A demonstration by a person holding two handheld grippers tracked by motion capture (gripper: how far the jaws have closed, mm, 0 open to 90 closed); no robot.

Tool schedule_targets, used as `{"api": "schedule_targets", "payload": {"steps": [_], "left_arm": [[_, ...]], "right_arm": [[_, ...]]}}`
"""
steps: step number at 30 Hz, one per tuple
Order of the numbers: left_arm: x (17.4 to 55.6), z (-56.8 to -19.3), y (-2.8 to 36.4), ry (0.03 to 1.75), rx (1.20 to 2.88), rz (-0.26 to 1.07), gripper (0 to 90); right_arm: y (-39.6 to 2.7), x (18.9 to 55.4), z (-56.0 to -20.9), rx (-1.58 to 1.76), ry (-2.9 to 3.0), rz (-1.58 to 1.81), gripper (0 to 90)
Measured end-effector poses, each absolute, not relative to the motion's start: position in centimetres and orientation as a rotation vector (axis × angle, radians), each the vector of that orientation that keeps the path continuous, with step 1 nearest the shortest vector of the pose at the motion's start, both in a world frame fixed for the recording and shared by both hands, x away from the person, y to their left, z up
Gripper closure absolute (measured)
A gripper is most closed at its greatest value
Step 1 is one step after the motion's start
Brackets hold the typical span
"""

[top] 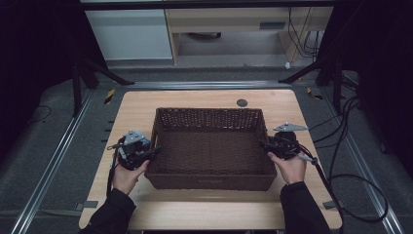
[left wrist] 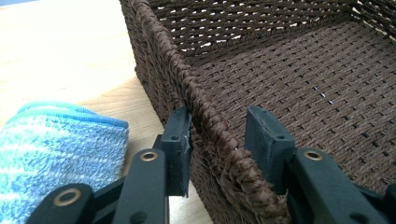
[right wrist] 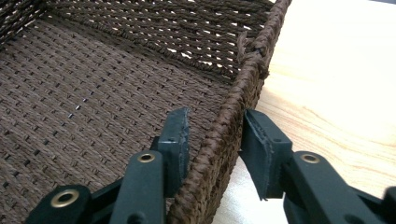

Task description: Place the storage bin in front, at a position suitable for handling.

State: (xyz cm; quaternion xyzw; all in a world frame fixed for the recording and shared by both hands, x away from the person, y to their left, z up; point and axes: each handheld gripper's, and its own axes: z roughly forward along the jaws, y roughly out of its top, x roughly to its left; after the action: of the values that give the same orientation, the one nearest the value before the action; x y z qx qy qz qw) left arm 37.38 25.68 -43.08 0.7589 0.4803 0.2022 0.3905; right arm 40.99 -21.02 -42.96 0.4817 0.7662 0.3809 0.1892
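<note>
— At the fingertips first: how do the left gripper's (left wrist: 219, 140) fingers (left wrist: 180, 140) stand?

— Apart, straddling the braided rim of the brown woven basket (left wrist: 299, 79). One pad lies against the outside of the left wall; the other stands inside the basket, with a gap between it and the rim. So the wall is between the jaws but not squeezed from both sides.

— And the right gripper (right wrist: 215, 144)?

— Much the same. Its fingers (right wrist: 177, 140) are spread on either side of the right wall's rim, one inside, one outside over the wood. The inner pad sits just beside the rim; whether it touches I cannot tell. The outer pad is clear of it.

— Where does the basket sit?

— From the high view, the basket (top: 210, 146) rests in the middle of the wooden table (top: 141, 105), its near wall closer to the table's near edge. The left gripper (top: 153, 152) meets its left wall, the right gripper (top: 265, 145) its right wall, each in a hand reaching from the near edge.

— Anything else?

— A blue towel (left wrist: 56, 149) lies on the table just outside the basket's left wall.
</note>
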Motion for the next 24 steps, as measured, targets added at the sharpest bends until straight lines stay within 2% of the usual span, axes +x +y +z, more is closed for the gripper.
{"api": "schedule_targets", "payload": {"steps": [5,11,17,24], "left_arm": [[36.9,-43.1,24.8,1.21,1.93,0.513,61.4],[36.4,-43.1,23.7,1.192,1.941,0.509,59.5],[35.4,-41.9,23.8,1.14,1.929,0.509,45.0],[35.0,-40.2,25.9,1.143,1.857,0.556,38.8]], "right_arm": [[-21.2,40.3,-42.6,1.344,2.141,1.009,68.5],[-22.6,39.7,-42.6,1.352,2.133,1.008,69.0],[-23.6,39.2,-42.6,1.354,2.132,1.005,69.3],[-24.1,39.3,-42.6,1.379,2.125,1.038,67.0]]}}
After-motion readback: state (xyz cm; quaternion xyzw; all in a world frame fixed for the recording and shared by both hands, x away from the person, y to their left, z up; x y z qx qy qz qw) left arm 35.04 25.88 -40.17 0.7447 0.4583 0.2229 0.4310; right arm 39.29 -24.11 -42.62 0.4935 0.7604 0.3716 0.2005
